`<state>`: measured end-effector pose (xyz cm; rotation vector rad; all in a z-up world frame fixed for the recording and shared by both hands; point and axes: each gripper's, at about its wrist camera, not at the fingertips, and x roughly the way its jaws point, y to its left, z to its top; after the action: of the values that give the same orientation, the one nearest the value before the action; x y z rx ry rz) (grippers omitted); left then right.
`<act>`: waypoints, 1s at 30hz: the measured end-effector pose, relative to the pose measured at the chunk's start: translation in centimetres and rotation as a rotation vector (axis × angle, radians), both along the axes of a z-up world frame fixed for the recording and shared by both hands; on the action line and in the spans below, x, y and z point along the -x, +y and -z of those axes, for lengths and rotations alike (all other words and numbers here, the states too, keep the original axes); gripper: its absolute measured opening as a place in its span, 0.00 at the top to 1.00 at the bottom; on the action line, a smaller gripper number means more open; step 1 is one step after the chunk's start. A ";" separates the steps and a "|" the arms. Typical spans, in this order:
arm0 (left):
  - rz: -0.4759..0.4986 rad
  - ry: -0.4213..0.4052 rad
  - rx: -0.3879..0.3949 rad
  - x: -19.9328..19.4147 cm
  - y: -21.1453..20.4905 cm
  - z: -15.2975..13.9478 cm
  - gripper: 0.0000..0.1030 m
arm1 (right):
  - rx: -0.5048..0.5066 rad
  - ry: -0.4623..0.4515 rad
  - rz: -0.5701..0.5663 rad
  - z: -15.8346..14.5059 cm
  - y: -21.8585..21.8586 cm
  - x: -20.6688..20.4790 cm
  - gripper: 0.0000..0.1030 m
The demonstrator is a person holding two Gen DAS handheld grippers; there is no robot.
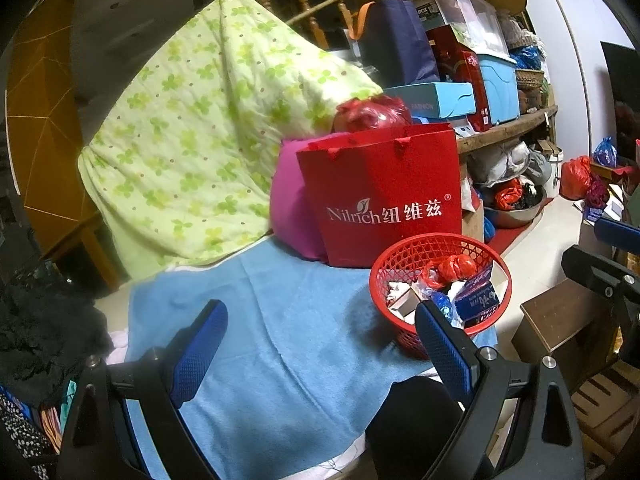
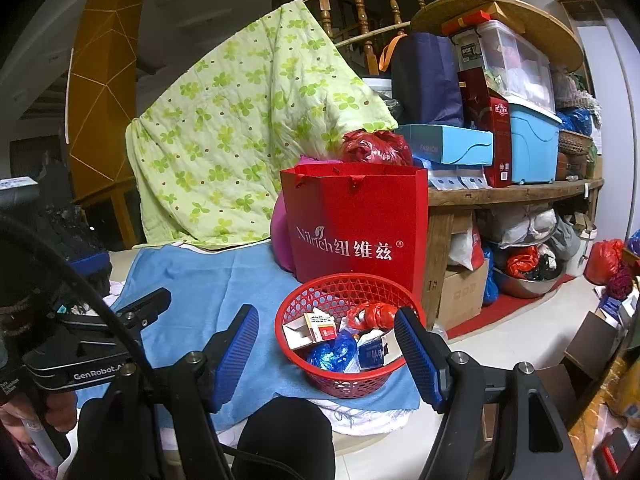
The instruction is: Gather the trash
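red bag (image 2: 352, 220) "Nilrich", blue box (image 2: 448, 146) "FASHION"

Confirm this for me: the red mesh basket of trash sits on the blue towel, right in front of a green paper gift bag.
Wrong in one respect: the paper gift bag is red, not green; the green thing is the quilt draped behind it. The rest holds: the red mesh basket of trash sits on the blue towel, right in front of that bag. The right wrist view shows it.

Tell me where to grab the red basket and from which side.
Take the red basket by its near rim, coming from above and in front with the right hand-held gripper, one finger inside the rim and one outside. It stands upright, its thin open rim is exposed, and the trash lies below it.
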<state>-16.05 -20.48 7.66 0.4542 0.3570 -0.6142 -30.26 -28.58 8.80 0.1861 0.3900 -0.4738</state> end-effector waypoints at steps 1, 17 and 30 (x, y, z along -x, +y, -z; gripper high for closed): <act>0.001 0.001 -0.002 0.0 -0.1 0.0 0.08 | -0.002 0.000 0.001 0.0 0.0 0.0 0.28; 0.013 0.004 -0.028 0.2 -0.9 0.6 0.08 | -0.028 0.003 0.011 0.5 -1.1 0.1 0.28; 0.014 0.009 -0.034 0.1 -1.0 0.8 0.08 | -0.024 0.003 0.010 0.5 -1.2 0.1 0.28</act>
<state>-16.13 -21.48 6.89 0.4870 0.3735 -0.6246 -30.33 -29.79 8.27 0.2108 0.3980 -0.4798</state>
